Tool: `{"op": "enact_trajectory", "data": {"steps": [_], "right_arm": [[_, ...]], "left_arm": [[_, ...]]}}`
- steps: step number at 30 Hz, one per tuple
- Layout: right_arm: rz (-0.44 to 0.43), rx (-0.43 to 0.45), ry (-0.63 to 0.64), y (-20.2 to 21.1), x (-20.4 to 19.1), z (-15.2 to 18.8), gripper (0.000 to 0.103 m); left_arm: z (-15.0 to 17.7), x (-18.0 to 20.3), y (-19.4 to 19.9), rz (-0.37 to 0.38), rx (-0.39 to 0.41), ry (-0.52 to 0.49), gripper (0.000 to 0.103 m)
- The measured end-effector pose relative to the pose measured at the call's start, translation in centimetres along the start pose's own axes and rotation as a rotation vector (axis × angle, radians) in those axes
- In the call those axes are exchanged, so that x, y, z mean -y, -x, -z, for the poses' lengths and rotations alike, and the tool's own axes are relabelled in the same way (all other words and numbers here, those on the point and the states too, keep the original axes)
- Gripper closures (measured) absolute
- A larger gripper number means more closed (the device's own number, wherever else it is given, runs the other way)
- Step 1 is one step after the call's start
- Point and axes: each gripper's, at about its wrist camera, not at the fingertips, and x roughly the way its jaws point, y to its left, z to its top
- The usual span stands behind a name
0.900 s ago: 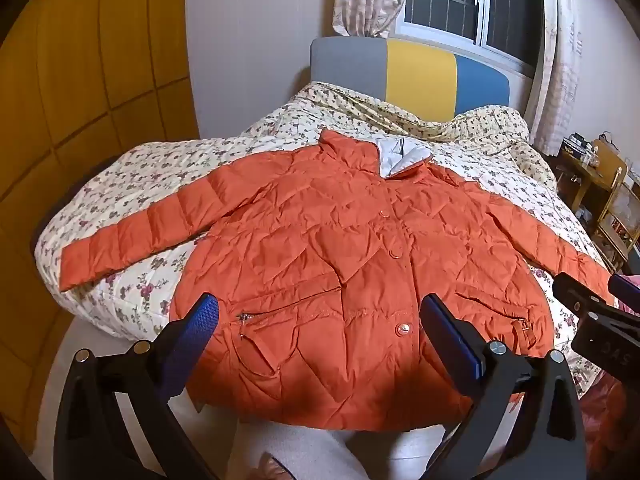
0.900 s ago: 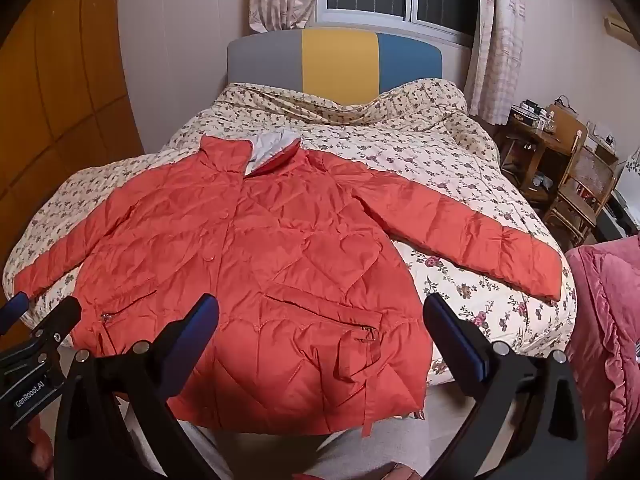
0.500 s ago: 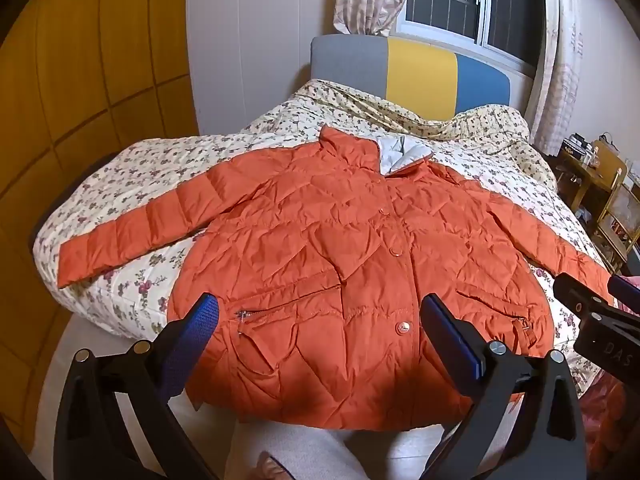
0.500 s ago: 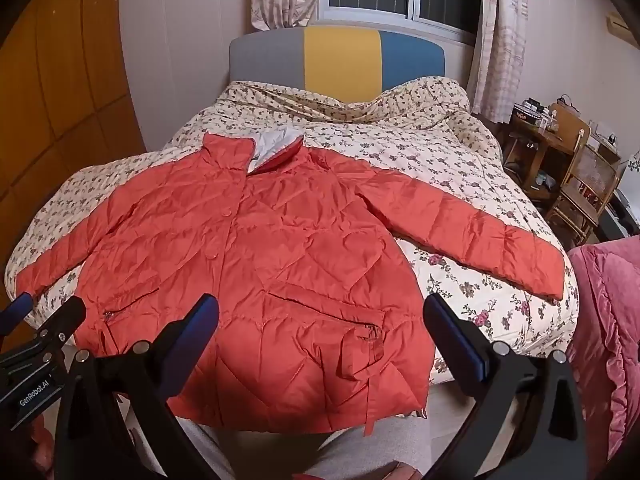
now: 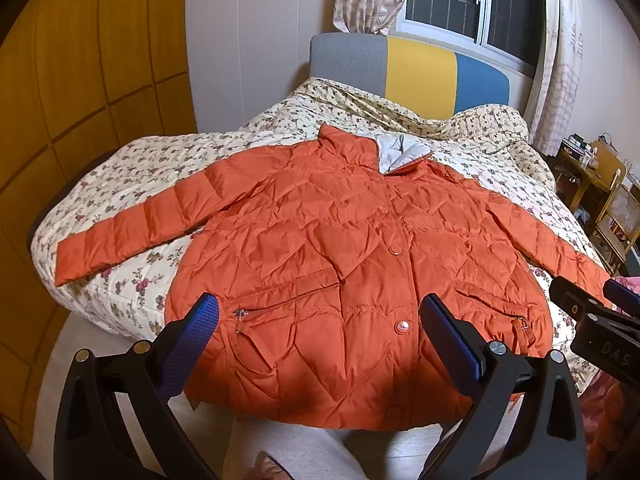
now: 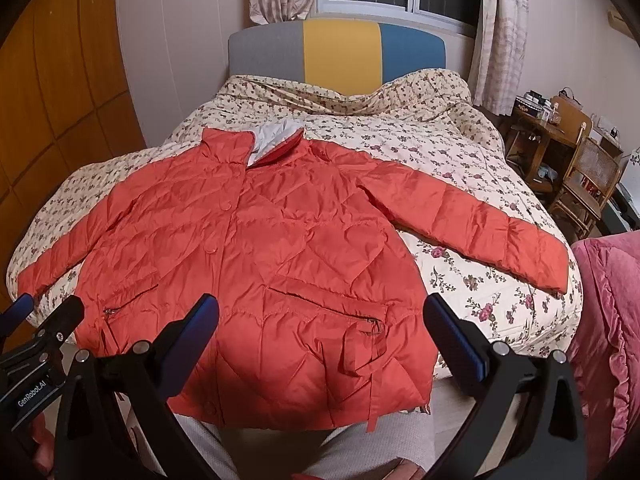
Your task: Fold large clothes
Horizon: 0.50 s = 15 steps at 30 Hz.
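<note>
Here, an orange jacket (image 5: 340, 264) spread flat across a floral bed (image 6: 460, 152), sleeves out, hem over the near edge. Nearer than that hem, left gripper (image 5: 320, 336) and right gripper (image 6: 320, 332) both spread wide, empty. Right of the bed, a pink blanket (image 6: 612, 320) and wooden chair (image 6: 592, 184).

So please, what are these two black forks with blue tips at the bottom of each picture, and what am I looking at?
There is no robot. A person holds one hand tool in each hand, and each tool carries a wide-angle camera looking forward along its own two fingers. So one picture is from the left gripper, the other from the right gripper. The blue tips are its fingers. Both stand wide open and hold nothing. Each view also catches the other tool at its edge. In front lies an orange padded jacket, buttoned, front up, sleeves spread, on a bed with a flowered quilt. Its hem hangs slightly over the bed's near edge. Folding has not begun.
</note>
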Motion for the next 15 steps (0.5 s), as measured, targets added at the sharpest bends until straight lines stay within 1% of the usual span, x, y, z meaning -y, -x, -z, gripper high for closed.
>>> {"op": "enact_trajectory", "data": {"steps": [8, 9, 15], "right_arm": [[-0.003, -0.011, -0.005, -0.11, 0.14, 0.09, 0.002], [-0.004, -0.011, -0.006, -0.10, 0.19, 0.10, 0.002], [-0.005, -0.015, -0.005, -0.19, 0.09, 0.07, 0.002]], "left_arm": [[0.58, 0.48, -0.03, 0.000, -0.004, -0.001, 0.003], [-0.15, -0.01, -0.03, -0.001, -0.002, -0.002, 0.003], [0.21, 0.27, -0.02, -0.003, -0.002, -0.002, 0.003]]}}
